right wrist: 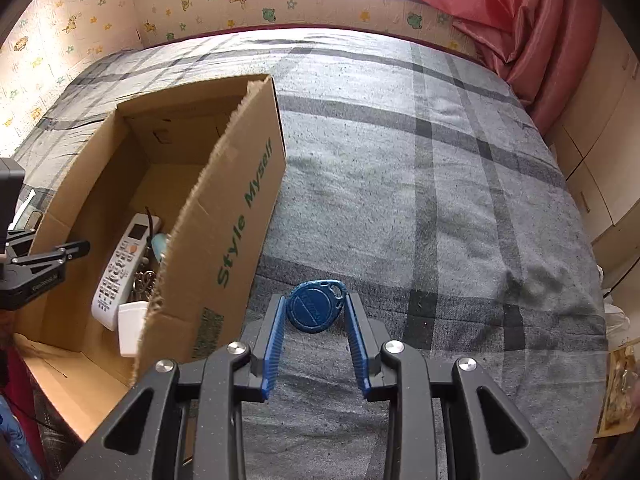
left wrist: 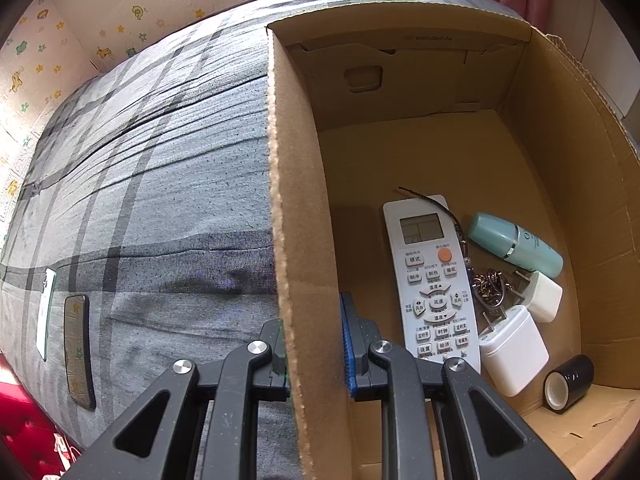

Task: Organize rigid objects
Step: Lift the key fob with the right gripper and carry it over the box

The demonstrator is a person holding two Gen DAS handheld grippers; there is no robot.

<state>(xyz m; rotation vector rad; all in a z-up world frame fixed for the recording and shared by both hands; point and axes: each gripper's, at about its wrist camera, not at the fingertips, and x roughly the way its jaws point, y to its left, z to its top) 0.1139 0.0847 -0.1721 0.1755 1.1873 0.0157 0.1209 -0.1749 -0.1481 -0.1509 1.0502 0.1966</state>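
Between our right gripper's (right wrist: 314, 312) blue pads we pinch the blue key fob (right wrist: 316, 306) by its edges, above the plaid bedspread (right wrist: 440, 200). Our left gripper (left wrist: 314, 344) clamps the cardboard box's (left wrist: 298, 240) wall; beyond it, inside, lies the remote (left wrist: 434, 280).

1. "Style Myself", in green letters, runs along the outer side wall of the cardboard box (right wrist: 240, 216).
2. The white remote control (left wrist: 432, 280) inside the box bears Chinese button labels, too small to read surely.
3. Faint print on the box's far inner flap is illegible.
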